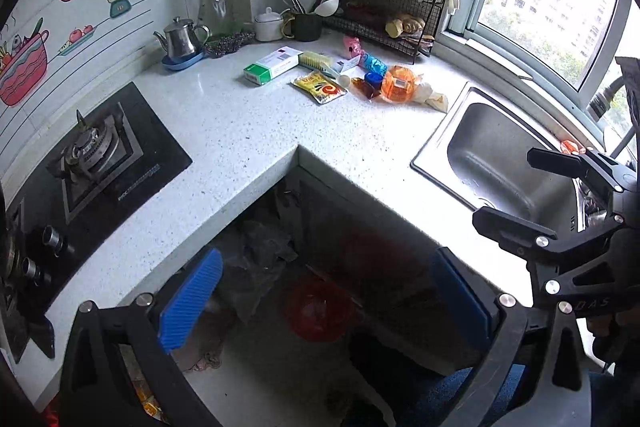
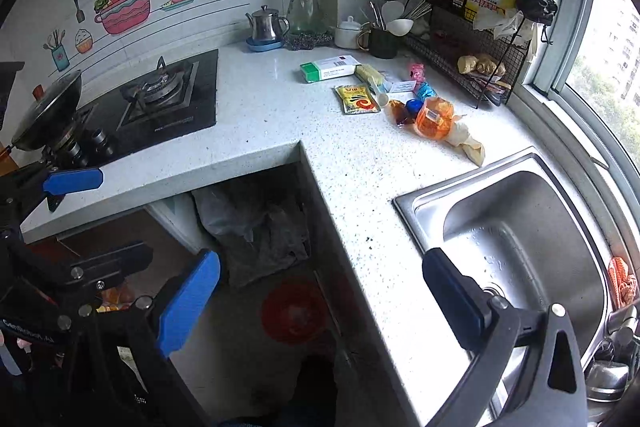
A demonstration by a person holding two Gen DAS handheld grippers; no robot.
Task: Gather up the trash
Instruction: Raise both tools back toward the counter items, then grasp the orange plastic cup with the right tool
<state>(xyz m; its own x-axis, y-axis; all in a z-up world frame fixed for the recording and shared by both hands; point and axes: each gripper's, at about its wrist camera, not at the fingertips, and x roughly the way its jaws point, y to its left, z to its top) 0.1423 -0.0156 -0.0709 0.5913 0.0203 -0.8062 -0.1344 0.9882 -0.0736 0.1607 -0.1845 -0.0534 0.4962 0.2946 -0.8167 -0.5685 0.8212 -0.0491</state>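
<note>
Trash lies in a cluster on the white counter near the wire rack: a green-and-white box (image 1: 272, 65) (image 2: 329, 69), a yellow sachet (image 1: 319, 87) (image 2: 357, 99), an orange plastic tub (image 1: 398, 84) (image 2: 434, 117), a blue cap (image 1: 374, 79), a pink wrapper (image 1: 352, 46) and a crumpled beige wrapper (image 1: 434, 99) (image 2: 466, 143). My left gripper (image 1: 326, 301) is open and empty, low in front of the counter corner. My right gripper (image 2: 320, 301) is open and empty, over the counter edge beside the sink. Each gripper also shows in the other's view, the right (image 1: 516, 187) and the left (image 2: 100, 215).
A red bin (image 1: 318, 309) (image 2: 294, 311) and grey bags (image 2: 256, 227) sit on the floor below the counter corner. The steel sink (image 2: 516, 223) is at the right, the gas hob (image 1: 100, 155) at the left. A wire rack (image 1: 394, 15) with bottles stands by the window.
</note>
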